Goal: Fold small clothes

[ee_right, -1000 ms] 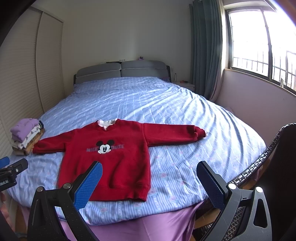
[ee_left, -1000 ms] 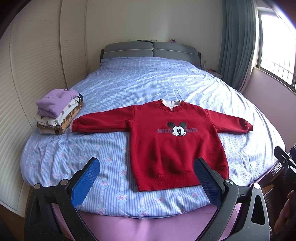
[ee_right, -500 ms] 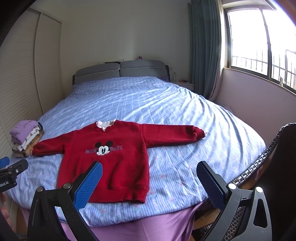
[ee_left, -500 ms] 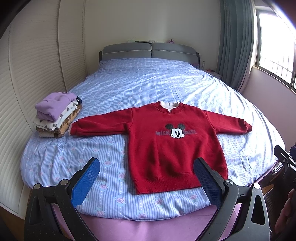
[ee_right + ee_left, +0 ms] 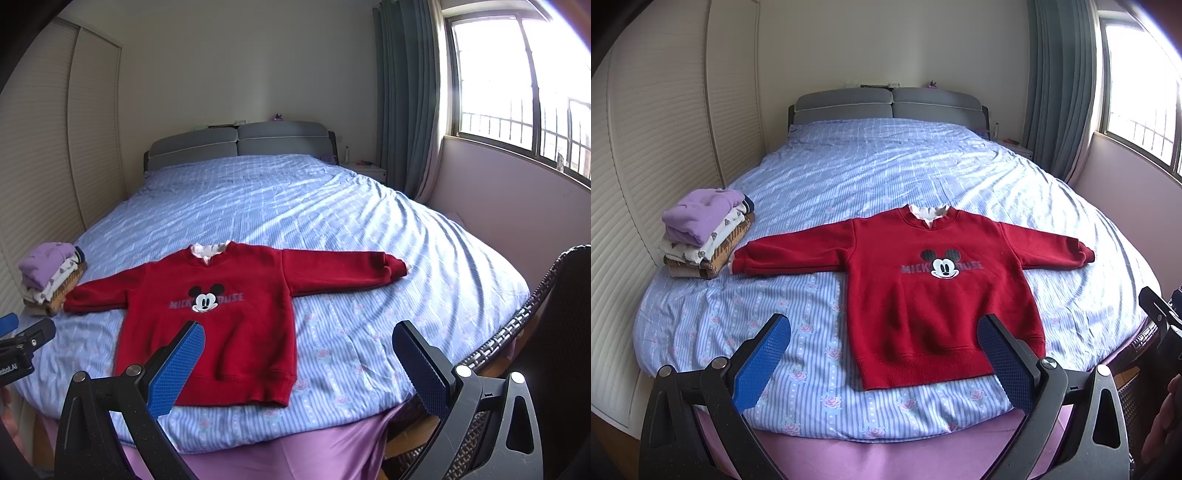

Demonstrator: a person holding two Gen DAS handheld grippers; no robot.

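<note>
A red Mickey Mouse sweatshirt (image 5: 934,291) lies flat, front up, sleeves spread, near the foot of the bed; it also shows in the right wrist view (image 5: 221,314). My left gripper (image 5: 884,363) is open and empty, held off the bed's foot edge just short of the sweatshirt's hem. My right gripper (image 5: 297,369) is open and empty, in front of the hem's right corner. Neither touches the cloth.
A stack of folded clothes (image 5: 705,232) sits at the bed's left edge by the left sleeve cuff, also in the right wrist view (image 5: 51,277). The blue striped bedspread (image 5: 886,177) covers the bed. A wicker chair (image 5: 546,295) stands at the right. A louvred wardrobe (image 5: 665,129) lines the left wall.
Both grippers have drawn back and up slightly; the sweatshirt appears a little farther away. The sweatshirt itself has not moved, and both jaws stay open.
</note>
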